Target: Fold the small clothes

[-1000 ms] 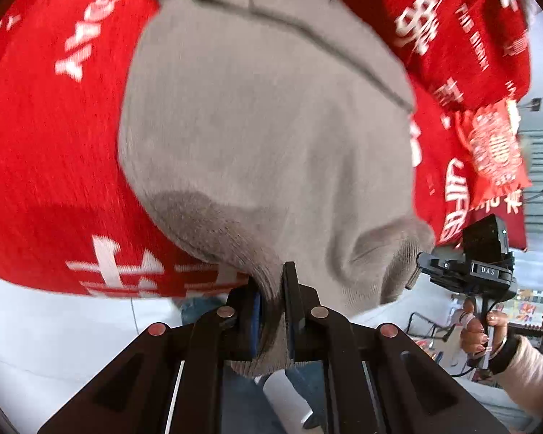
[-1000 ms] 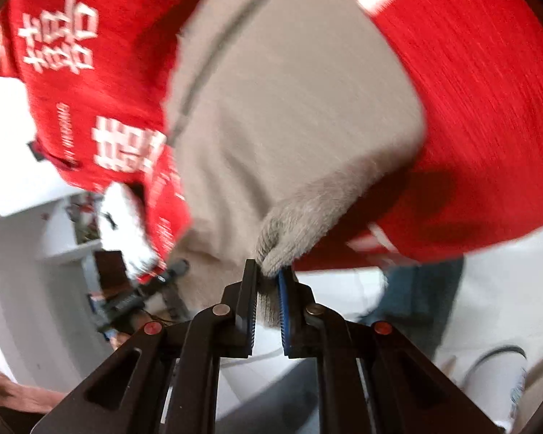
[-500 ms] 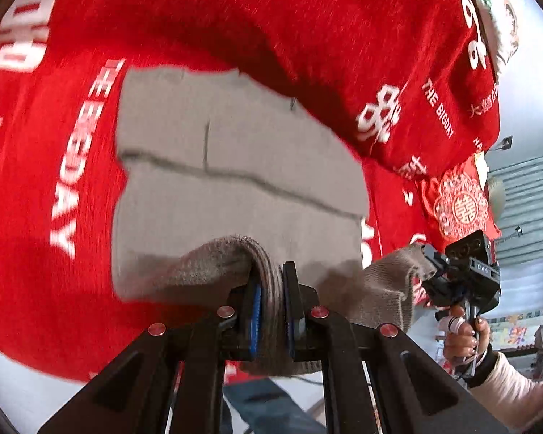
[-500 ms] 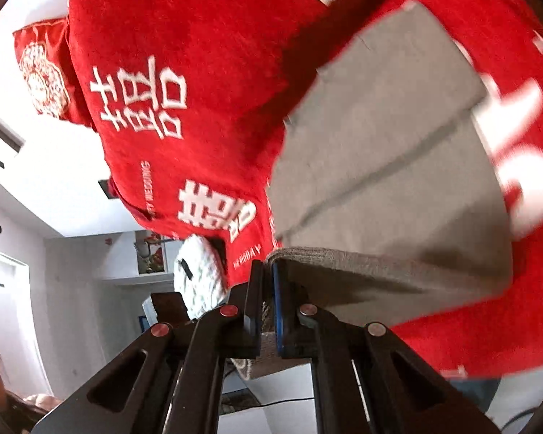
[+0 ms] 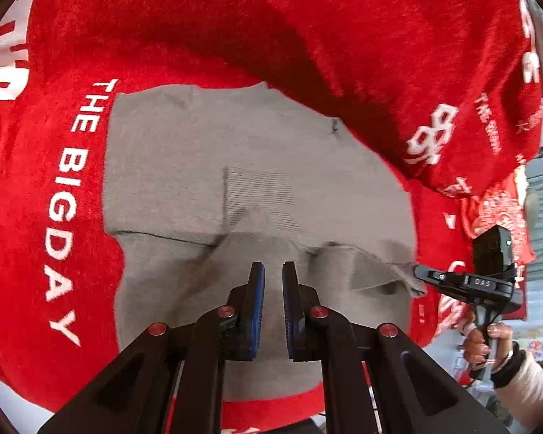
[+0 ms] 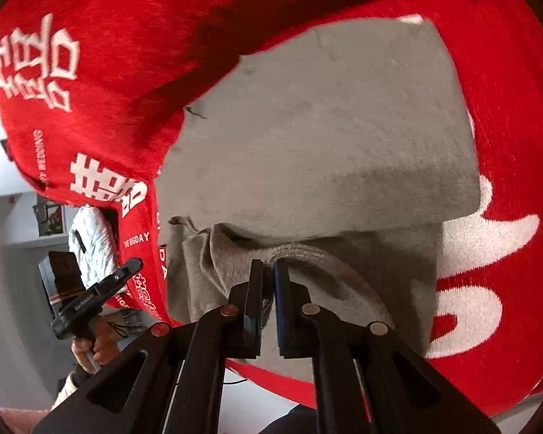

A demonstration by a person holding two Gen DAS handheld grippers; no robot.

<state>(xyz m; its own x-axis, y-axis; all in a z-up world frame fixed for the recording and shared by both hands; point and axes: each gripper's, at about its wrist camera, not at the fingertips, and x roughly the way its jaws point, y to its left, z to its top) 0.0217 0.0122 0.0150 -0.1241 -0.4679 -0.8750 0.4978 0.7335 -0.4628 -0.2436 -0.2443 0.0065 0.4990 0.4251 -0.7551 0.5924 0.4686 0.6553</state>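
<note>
Red blanket [image 5: 307,36] with white lettering underneath everything. Left gripper [image 5: 270,275] spread a little, blue pads empty, hovering just above the grey garment [image 5: 199,152]. Right gripper [image 6: 268,271] nearly closed, pinching the garment's folded-over near edge. One grey garment, lying flat on the blanket, near edge doubled back. Two grippers in all.

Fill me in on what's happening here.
A person with a tool in each hand is folding a grey knit garment on a red blanket. The left tool is open above the cloth, gripping nothing. The right tool pinches the garment's hem, nearly shut on it, at the folded edge.
</note>
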